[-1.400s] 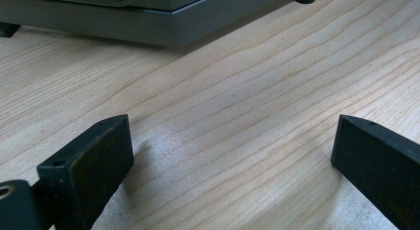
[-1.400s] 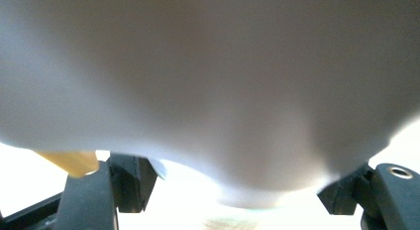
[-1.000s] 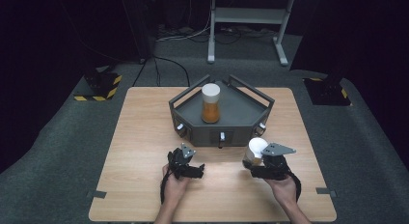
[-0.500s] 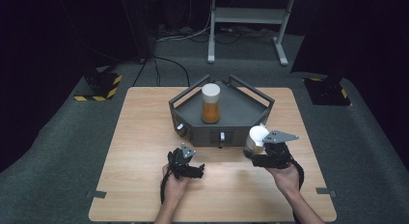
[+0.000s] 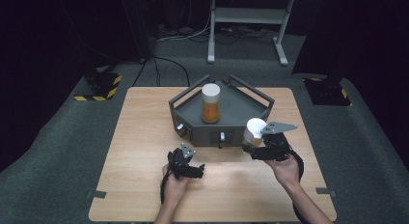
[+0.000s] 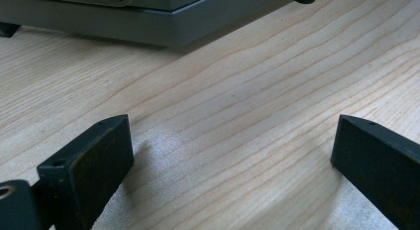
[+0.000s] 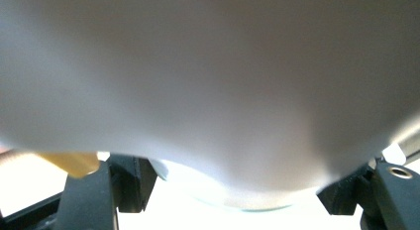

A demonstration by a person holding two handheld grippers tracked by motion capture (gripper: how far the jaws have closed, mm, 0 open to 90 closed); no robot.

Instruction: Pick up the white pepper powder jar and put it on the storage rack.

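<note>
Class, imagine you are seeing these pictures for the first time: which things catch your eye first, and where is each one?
The eye goes first to the amber bottle with a white cap, standing upright in the dark grey tray at the far middle of the wooden table. Next comes a second white-capped bottle, clamped in the right gripper beside the tray's near right corner. The left gripper rests open on the bare wood nearer the person.
</note>
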